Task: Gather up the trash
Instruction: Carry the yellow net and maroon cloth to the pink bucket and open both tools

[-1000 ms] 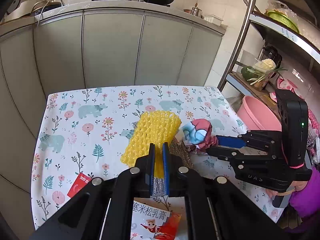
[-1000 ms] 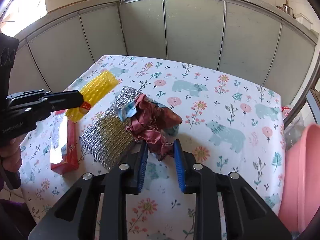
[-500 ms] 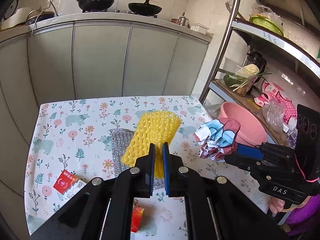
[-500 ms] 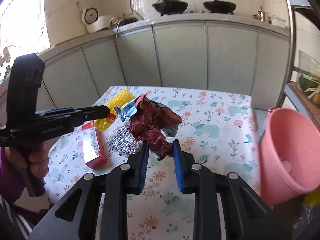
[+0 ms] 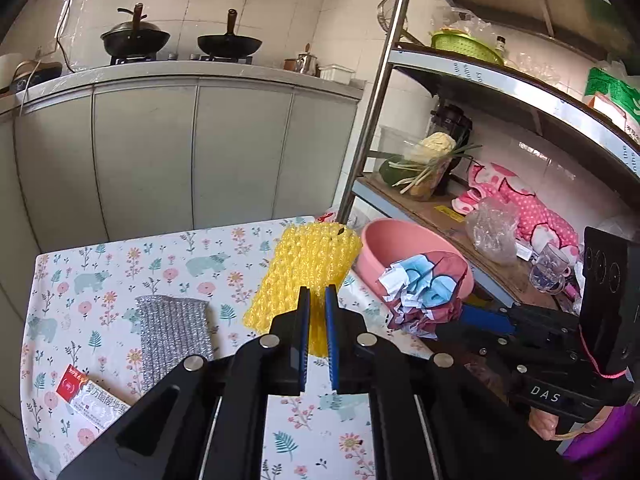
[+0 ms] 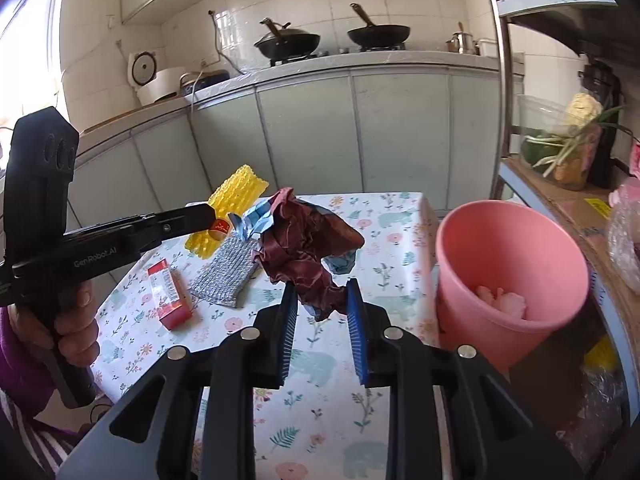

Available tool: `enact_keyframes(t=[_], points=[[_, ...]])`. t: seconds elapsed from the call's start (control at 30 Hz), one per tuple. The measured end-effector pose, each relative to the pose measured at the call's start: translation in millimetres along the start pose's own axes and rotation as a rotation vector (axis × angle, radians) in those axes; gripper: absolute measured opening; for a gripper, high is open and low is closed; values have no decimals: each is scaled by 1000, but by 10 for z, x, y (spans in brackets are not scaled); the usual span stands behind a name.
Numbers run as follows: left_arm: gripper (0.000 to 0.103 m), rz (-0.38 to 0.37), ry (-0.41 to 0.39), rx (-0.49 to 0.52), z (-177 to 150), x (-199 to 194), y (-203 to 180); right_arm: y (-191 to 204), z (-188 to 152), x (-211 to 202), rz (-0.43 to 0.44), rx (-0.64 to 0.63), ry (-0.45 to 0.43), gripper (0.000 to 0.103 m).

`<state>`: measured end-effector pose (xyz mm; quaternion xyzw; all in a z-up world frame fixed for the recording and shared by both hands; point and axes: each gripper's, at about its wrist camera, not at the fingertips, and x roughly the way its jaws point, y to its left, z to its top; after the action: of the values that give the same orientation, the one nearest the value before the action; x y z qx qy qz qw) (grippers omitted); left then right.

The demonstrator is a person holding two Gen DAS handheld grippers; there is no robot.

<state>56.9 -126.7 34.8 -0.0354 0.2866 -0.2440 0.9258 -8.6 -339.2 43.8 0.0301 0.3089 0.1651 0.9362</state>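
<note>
My left gripper [image 5: 315,300] is shut on a yellow foam net sleeve [image 5: 308,266] and holds it above the floral table [image 5: 120,272]; the sleeve also shows in the right wrist view [image 6: 232,200]. My right gripper [image 6: 322,300] is shut on a crumpled maroon and blue wrapper [image 6: 308,248], lifted above the table; the wrapper also shows in the left wrist view [image 5: 424,288]. A pink bin [image 6: 508,272] stands just right of the table, with pale scraps inside; it also shows in the left wrist view [image 5: 400,248].
A silver mesh sleeve [image 6: 230,274] and a red and white box [image 6: 170,294] lie on the table. A metal shelf rack [image 5: 500,80] with vegetables and bags stands at the right. Grey cabinets [image 5: 180,152] run behind the table.
Both grippers have risen and swung right with their loads. The wrapper has moved from above the table toward the pink bin. The silver sleeve stays on the table.
</note>
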Motion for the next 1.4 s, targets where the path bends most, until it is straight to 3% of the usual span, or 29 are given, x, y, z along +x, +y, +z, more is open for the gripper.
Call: enact_keyframes(t=[0.37,0.73,1.0,1.2,1.4], points=[[7,-134,-30,50,133,126,-553,-481,-61,-387,-137,89,-76,25],[7,-214,4,70,284,757,-1001,-1061,-129,-496,-276,209,-128,25],[7,-239,48,98,291,1264,-1277,-1377,-129,-297,-312,268,-109,25],[7,-219,96,132,267,1621,-1324,-1532,-131,-7,-319,306,-66,25],[7,-214,162,104,196,1919,-1272,-1634,-149,230,-330,314,-22,25]])
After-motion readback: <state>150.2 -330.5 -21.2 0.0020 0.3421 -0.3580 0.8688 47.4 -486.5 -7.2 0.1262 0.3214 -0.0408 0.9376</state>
